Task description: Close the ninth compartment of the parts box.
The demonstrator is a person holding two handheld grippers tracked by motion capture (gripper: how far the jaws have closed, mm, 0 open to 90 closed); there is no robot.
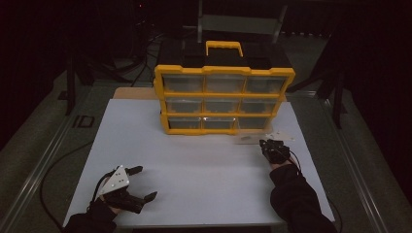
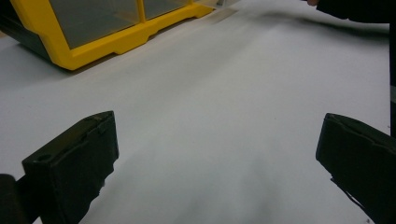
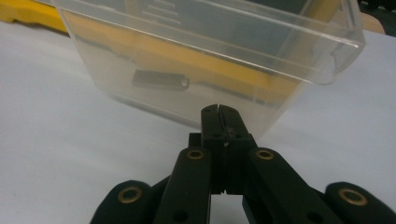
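Drawer [image 3: 210,60] (clear plastic) sits pulled out on my white sheet [image 1: 204,179] by the yellow cabinet [image 1: 223,99]; right claw [image 3: 218,109] clenched against its front, left claw [image 1: 145,183] released, holding nothing.

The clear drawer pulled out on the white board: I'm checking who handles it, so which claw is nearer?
Right. The right claw is shut, its tips at the clear drawer. The left claw rests open, far across the white board.

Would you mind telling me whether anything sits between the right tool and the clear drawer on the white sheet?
Nothing visible does: the shut right tool sits at the wall of the clear drawer.
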